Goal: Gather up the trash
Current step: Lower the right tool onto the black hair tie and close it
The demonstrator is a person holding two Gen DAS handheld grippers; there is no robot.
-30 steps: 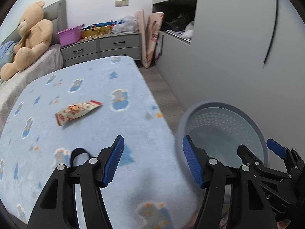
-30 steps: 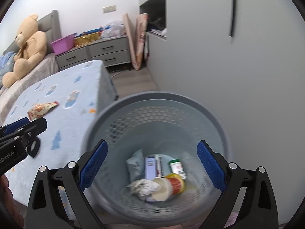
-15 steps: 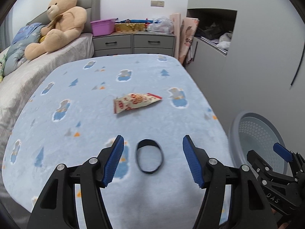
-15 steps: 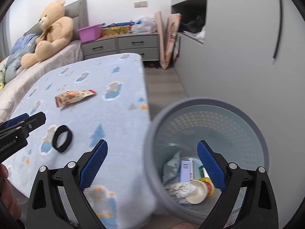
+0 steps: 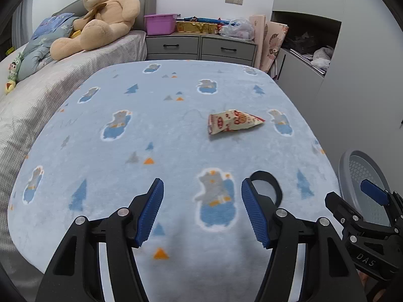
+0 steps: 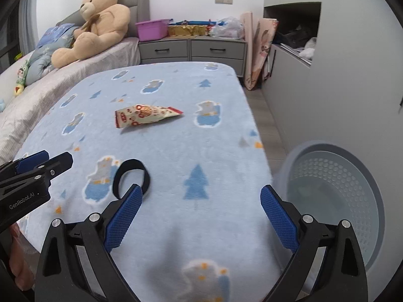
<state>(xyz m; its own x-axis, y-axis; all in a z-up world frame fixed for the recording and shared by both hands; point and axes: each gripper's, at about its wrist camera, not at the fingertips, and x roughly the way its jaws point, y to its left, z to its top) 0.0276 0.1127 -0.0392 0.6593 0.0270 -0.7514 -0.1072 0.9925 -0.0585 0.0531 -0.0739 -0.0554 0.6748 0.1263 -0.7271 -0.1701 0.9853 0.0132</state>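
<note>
A crumpled red-and-cream snack wrapper lies mid-way across the blue blanket-covered table. Nearer me lies a black band ring. My left gripper hovers open over the blanket, nothing between its blue pads; the ring is just right of its right finger. My right gripper is open and empty too, with the ring at its left fingertip. Each gripper also shows in the other's view: left gripper, right gripper. A grey perforated bin stands on the floor beside the table's right edge.
A bed with a large teddy bear runs along the left. Grey drawers with a purple box stand behind the table. A grey cabinet wall closes the right side, leaving a narrow strip of floor by the bin.
Both grippers swung left from over the bin to over the blanket. The bin slid to the right edge of both views; wrapper and ring came toward the centre. Jaws kept their width.
</note>
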